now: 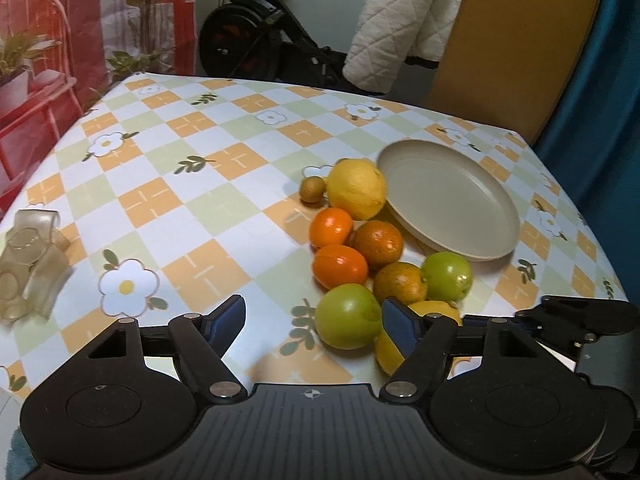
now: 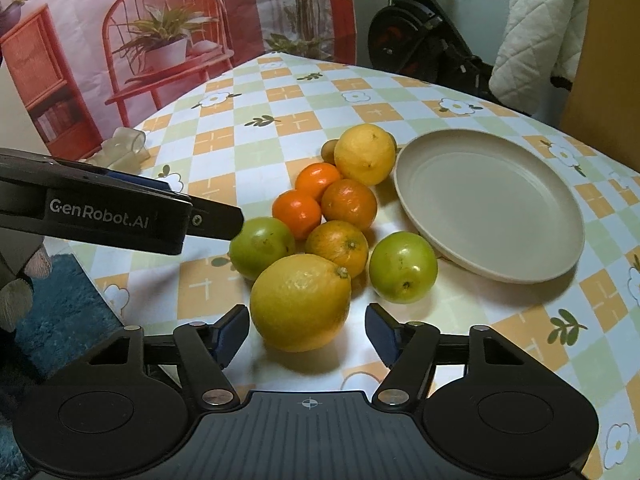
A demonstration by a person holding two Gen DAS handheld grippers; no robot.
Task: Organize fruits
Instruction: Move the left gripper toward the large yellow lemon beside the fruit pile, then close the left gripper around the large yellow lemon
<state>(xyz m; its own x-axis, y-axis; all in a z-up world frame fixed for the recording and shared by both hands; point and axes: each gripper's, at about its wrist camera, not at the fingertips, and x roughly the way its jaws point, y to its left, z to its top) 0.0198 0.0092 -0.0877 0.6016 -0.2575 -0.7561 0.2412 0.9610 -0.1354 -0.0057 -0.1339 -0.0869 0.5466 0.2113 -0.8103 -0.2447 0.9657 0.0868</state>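
A pile of fruit lies on the checked tablecloth beside an empty beige plate (image 1: 452, 200) (image 2: 488, 200). It holds two lemons, two green apples, several oranges (image 2: 348, 204) and a small brown fruit (image 1: 312, 189). My left gripper (image 1: 316, 316) is open around the near green apple (image 1: 348, 316); the apple sits close to its right finger and well apart from the left one. My right gripper (image 2: 306, 316) is open around the near lemon (image 2: 300, 300), with a gap at the right pad. The other lemon (image 2: 366, 154) and the other apple (image 2: 402, 266) lie next to the plate.
A clear plastic piece (image 1: 28, 264) (image 2: 128, 146) lies near the table's left edge. Behind the table stand an exercise bike (image 1: 248, 44), a quilted white cloth (image 1: 396, 28) and a tan board (image 1: 520, 40). A blue rug (image 2: 60, 320) lies on the floor.
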